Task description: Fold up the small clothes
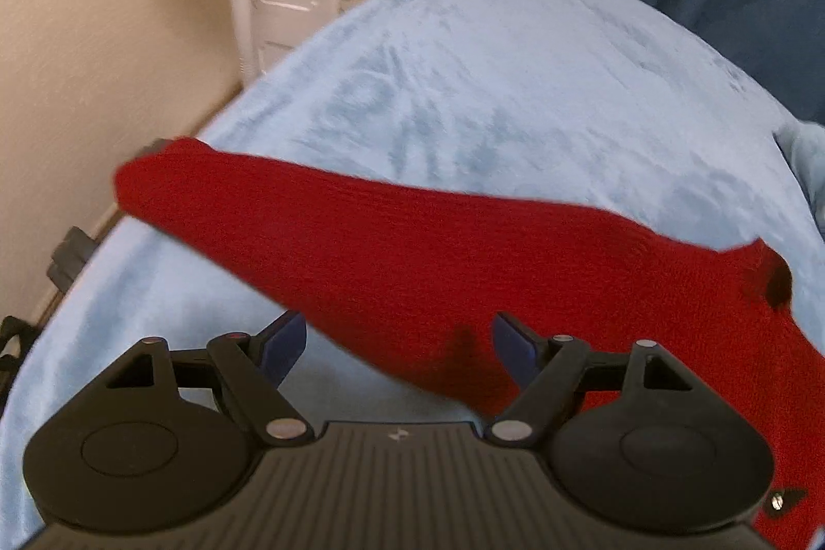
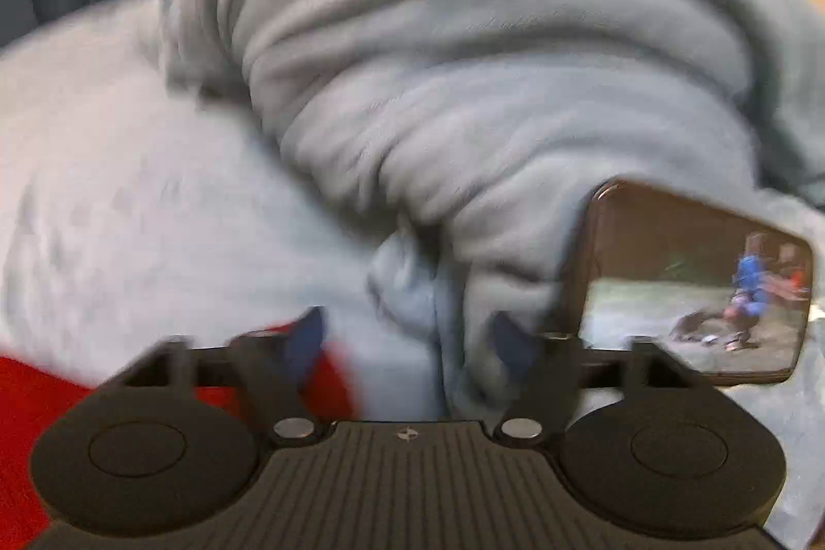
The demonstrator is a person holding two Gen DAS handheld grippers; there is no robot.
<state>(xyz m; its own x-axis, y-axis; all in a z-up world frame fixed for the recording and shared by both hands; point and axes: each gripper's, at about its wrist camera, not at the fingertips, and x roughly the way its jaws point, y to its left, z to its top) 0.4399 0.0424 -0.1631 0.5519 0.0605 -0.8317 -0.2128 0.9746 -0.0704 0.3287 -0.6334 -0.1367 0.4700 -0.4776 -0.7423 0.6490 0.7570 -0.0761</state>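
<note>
We've got a plain red knit sock (image 1: pixel 412 251) lying diagonally across the frame on the blue blanket (image 1: pixel 515 76); left claw (image 1: pixel 397 349) and right claw (image 2: pixel 407 344) both spread, pinching nothing.

Red garment (image 1: pixel 412 251) on blue-blanketed bed (image 1: pixel 515 86)

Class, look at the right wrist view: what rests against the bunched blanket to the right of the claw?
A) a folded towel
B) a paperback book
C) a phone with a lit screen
C: a phone, its screen lit, rests against the blanket.
</note>
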